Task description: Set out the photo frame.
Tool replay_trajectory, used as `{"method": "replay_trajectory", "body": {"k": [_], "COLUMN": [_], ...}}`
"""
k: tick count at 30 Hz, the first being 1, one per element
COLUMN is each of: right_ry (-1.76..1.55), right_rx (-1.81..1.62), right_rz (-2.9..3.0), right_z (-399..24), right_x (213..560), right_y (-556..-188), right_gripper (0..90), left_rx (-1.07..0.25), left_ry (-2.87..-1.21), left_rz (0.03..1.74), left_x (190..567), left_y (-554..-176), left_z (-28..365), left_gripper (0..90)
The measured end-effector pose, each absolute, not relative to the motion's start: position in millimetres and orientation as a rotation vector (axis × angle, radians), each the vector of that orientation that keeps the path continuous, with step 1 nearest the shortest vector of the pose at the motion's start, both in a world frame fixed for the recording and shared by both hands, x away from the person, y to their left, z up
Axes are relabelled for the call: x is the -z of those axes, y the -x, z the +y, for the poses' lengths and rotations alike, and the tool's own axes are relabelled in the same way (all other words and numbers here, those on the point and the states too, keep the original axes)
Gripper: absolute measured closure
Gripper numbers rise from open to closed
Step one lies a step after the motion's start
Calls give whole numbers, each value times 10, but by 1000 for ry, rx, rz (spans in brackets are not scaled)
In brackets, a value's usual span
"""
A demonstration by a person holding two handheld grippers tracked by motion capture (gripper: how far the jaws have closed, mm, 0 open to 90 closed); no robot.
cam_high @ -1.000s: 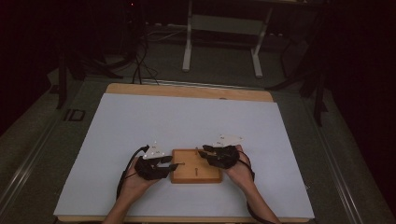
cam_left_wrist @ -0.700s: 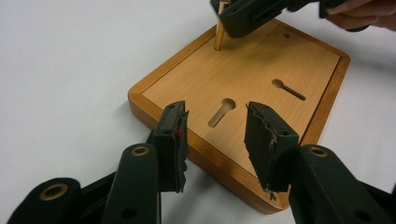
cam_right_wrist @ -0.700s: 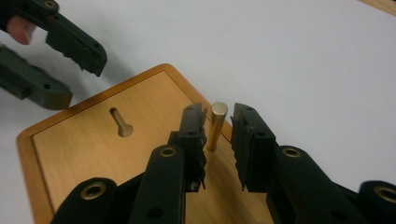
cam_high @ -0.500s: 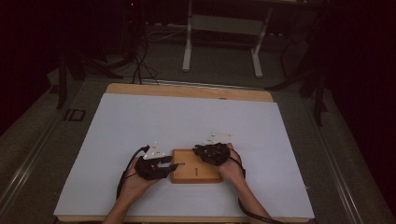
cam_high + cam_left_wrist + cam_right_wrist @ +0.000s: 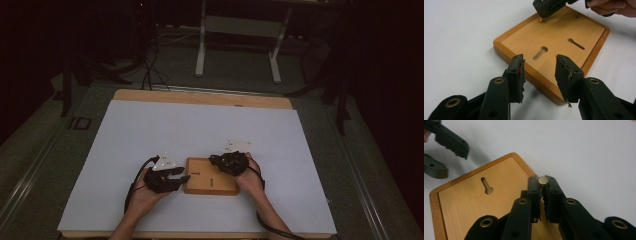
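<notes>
A white table top (image 5: 200, 130) seen from above, with a person's forearms entering from the bottom edge, each hand holding a black two-jaw gripper. At the left, the left gripper (image 5: 181, 178) rests at the left edge of a flat wooden board (image 5: 210, 182), in the same spot as a second ago. In its own view its jaws stand apart, one on each side of the board's near edge (image 5: 544, 75), with nothing pressed between them. The board lies flat near the front middle of the table, unmoved since the earlier pictures, and its top has two keyhole-shaped slots (image 5: 540, 53). To the right, the right gripper (image 5: 220, 161) sits over the board's far right corner, a little further left than a second ago, when it was at the board's right edge. Its jaws have just been closing, and in its own view they are now clenched on a small brass-coloured peg (image 5: 543, 180) that stands upright at that corner of the board. The left gripper view shows the same peg (image 5: 540, 20) under the right gripper's tip.
</notes>
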State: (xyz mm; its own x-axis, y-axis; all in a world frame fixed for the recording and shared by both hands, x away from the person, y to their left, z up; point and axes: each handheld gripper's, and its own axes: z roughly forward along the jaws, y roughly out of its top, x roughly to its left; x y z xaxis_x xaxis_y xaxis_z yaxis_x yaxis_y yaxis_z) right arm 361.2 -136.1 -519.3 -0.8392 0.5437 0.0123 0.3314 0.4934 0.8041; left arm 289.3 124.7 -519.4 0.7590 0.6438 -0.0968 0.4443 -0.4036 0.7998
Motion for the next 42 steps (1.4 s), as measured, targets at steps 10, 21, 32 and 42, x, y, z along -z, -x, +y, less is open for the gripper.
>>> {"method": "replay_trajectory", "body": {"k": [10,21,32,42], "right_ry": [-761,-799,-825,-884], "right_rx": [-1301,-1357,-1363,-1373], "right_rz": [2511,2555,2595,2624], "right_z": [-1404,-1434,-1444,-1448], "right_x": [5206,5216,5203,5189], "right_y": [-3675,-3744,-3793,-3865], "right_gripper": [834,839,839,841], "left_rx": [-280,-271,-265,-274], "left_ry": [-2069,-2070,-2078,-2083], "left_rz": [812,807,813,780], "left_x": [5195,5193,5213,5213], "left_y": [-2889,-2865,-2851,-2831], "left_z": [1239,1249,1268,1246], "left_gripper": [588,587,569,510]}}
